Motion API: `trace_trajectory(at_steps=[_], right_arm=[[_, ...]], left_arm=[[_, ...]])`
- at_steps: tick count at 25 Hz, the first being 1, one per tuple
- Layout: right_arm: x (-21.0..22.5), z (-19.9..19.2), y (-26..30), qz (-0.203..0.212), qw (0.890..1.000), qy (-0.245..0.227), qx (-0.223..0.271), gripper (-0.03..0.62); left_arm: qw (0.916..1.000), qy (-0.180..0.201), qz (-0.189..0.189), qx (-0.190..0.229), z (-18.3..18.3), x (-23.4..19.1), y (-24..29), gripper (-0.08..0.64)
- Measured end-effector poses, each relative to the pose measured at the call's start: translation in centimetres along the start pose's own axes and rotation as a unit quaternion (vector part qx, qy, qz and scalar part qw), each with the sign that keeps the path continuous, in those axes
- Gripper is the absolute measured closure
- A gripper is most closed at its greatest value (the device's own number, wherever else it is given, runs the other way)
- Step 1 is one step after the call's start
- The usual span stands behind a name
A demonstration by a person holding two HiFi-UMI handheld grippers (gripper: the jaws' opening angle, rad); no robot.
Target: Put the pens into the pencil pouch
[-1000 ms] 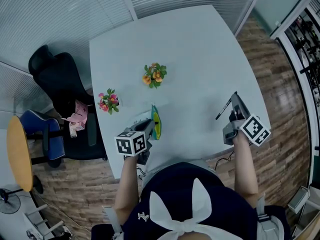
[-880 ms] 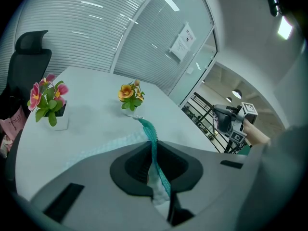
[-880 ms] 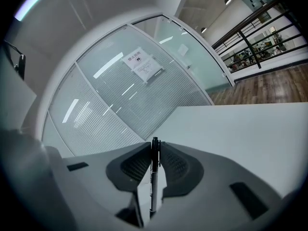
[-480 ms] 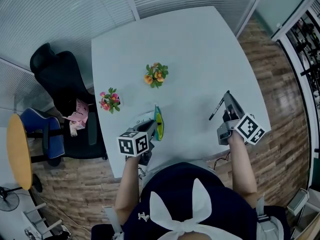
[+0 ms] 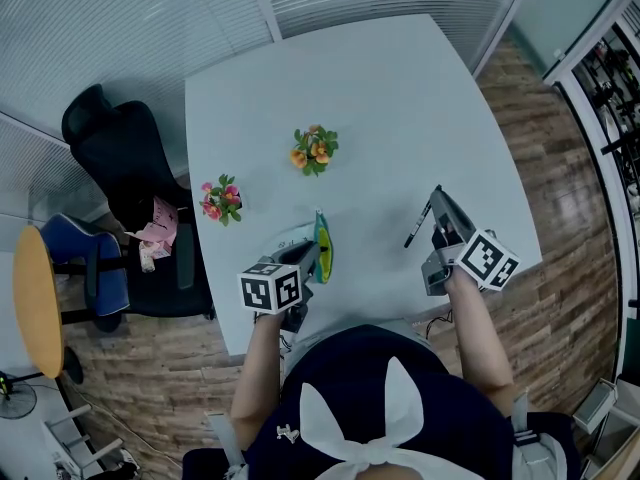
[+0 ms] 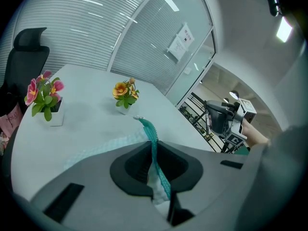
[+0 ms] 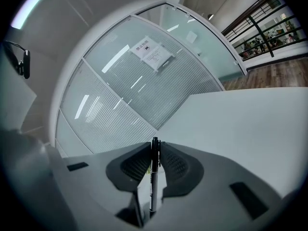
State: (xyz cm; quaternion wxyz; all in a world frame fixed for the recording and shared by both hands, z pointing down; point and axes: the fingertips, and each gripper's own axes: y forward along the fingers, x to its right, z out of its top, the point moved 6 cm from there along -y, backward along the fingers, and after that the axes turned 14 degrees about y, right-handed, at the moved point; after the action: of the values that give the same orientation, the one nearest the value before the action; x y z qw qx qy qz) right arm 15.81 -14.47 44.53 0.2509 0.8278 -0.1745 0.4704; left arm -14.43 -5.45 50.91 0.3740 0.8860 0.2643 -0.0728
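Observation:
The pencil pouch [image 5: 322, 247], pale mesh with a teal zipper edge, is lifted off the near left part of the white table [image 5: 390, 98]. My left gripper [image 5: 306, 258] is shut on its edge. In the left gripper view the pouch [image 6: 150, 143] runs up between the jaws of that gripper [image 6: 153, 166]. To the right, my right gripper [image 5: 438, 230] is shut on a black pen [image 5: 418, 224] that sticks out up and to the left, above the table. In the right gripper view the pen [image 7: 153, 177] stands pinched between the pads of the right gripper [image 7: 154, 159].
Two small flower pots stand on the table, one orange [image 5: 313, 150] and one pink [image 5: 220, 201], both beyond the pouch. A black office chair [image 5: 120, 168] is beside the table's left edge. Blinds and glass walls lie behind the table.
My right gripper has carried the pen to the left, nearer the pouch. The left gripper and the pouch have stayed where they were.

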Motion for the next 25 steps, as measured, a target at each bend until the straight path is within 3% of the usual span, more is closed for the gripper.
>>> trace_trajectory(at_steps=[12, 25], right_arm=[[-3.6, -3.5, 3.0, 0.046, 0.997, -0.014, -0.056, 0.525], [-8.1, -7.4, 5.5, 0.103, 0.988, -0.033, -0.107, 0.525]], left_arm=[[0.9999, -0.007, -0.003, 0.011, 0.3, 0.5, -0.5, 0.514], [0.9976, -0.041, -0.034, 0.045, 1.3, 1.2, -1.0, 0.514]])
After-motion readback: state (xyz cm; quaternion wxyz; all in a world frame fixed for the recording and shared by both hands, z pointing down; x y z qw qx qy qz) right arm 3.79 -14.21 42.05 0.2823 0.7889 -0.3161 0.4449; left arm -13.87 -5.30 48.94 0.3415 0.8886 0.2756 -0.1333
